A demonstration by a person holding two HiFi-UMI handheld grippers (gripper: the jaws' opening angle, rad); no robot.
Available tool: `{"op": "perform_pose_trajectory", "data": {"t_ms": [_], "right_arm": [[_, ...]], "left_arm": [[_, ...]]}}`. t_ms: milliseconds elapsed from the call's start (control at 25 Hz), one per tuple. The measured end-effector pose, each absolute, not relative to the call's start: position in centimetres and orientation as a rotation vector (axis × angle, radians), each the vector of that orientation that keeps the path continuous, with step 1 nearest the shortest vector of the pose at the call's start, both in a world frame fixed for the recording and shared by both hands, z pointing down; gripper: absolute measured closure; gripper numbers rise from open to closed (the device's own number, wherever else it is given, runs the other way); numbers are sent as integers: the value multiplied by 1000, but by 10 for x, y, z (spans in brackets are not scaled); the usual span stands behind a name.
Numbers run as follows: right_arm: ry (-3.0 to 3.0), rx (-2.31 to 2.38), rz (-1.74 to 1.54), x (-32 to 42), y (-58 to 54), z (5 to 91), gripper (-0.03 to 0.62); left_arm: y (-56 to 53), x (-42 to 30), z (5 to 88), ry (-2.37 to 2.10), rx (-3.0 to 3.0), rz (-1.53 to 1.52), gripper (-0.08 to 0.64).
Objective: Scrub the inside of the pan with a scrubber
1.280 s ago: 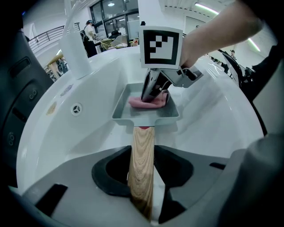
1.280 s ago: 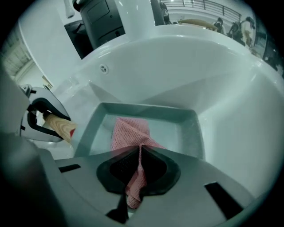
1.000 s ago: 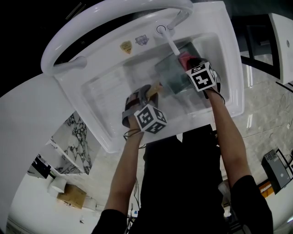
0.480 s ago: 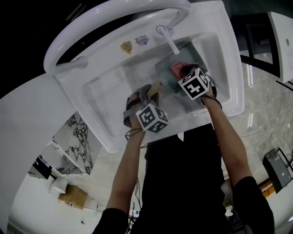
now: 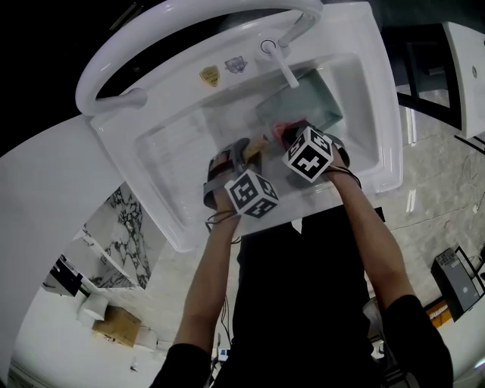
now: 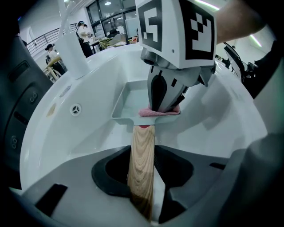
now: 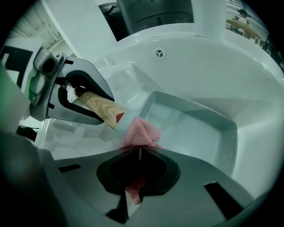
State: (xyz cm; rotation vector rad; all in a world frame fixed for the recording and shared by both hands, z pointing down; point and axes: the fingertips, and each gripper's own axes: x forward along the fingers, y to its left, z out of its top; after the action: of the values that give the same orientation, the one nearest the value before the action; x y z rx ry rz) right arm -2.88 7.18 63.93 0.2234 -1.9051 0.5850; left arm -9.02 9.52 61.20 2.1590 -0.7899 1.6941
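- A white sink [image 5: 159, 163] fills the upper part of the head view, with a curved white rail [image 5: 189, 23] arching over its far rim.
- The pan [image 5: 311, 95], square and pale green, sits inside the basin at its right side, just below the tap [image 5: 282, 67]. Its open side faces up.
- The left claw [image 5: 235, 159] is clamped on the pan's wooden handle [image 6: 142, 164], which runs straight up between the jaws to the pan's near wall.
- The right claw [image 5: 292, 136] points steeply down at the handle end of the pan, close beside the left claw. Its jaws are pinched together on the scrubber [image 7: 140, 133].
- The scrubber, a pink mesh cloth, bunches out past the jaw tips and lies against the pan's near rim, just above the handle joint.
- A small round overflow fitting [image 6: 76, 108] is set in the basin wall, left of the pan.
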Motion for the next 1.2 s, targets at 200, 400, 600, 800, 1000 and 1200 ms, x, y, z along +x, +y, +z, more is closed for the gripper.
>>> {"op": "perform_pose_trajectory", "data": {"t_ms": [200, 400, 600, 800, 1000, 1200], "right_arm": [[-1878, 160, 559, -16, 71, 642, 558], [-1768, 219, 464, 24, 50, 654, 558], [-1661, 286, 393, 64, 25, 665, 558], [-1572, 286, 243, 80, 10, 669, 560], [-1517, 335, 208, 86, 6, 671, 560], [-1508, 296, 240, 83, 17, 671, 561]], "left_arm": [[96, -89, 612, -784, 2160, 1697, 397], [96, -90, 613, -780, 2153, 1703, 397], [96, -91, 614, -782, 2154, 1718, 397], [96, -91, 614, -784, 2148, 1726, 397], [96, -91, 615, -781, 2142, 1728, 397], [96, -91, 615, -771, 2144, 1737, 397]]}}
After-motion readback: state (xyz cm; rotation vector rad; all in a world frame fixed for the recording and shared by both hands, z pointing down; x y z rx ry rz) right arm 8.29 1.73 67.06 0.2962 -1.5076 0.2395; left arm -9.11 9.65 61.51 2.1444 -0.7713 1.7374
